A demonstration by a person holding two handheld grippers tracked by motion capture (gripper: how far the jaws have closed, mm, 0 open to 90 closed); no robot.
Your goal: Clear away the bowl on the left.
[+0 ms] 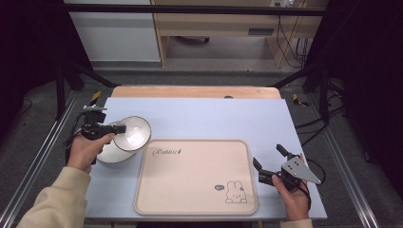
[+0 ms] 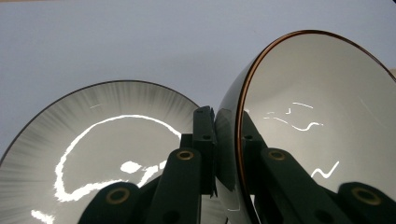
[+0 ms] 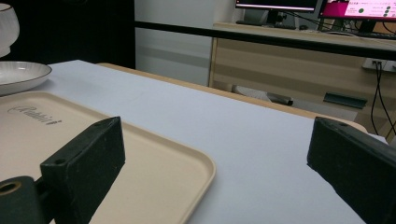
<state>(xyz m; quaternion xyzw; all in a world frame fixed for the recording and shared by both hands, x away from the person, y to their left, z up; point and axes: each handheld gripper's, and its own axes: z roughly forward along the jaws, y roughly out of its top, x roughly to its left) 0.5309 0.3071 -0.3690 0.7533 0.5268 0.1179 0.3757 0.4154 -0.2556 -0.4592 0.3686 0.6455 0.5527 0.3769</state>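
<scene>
My left gripper (image 1: 119,128) is shut on the rim of a white bowl (image 1: 132,132), holding it tilted above a white plate (image 1: 110,153) at the table's left. In the left gripper view the jaws pinch the dark-edged bowl (image 2: 317,116) wall, with the plate (image 2: 93,149) lying below. A beige tray (image 1: 196,176) with a rabbit drawing lies at the centre front, bare. My right gripper (image 1: 270,156) rests open near the tray's right edge; its jaws stand wide apart over the tray (image 3: 154,168) corner with nothing between them.
A pale blue mat (image 1: 214,114) covers the wooden table. The plate (image 3: 21,74) and the lifted bowl (image 3: 7,30) show at the far left of the right gripper view. Black frame bars and a wooden desk stand behind the table.
</scene>
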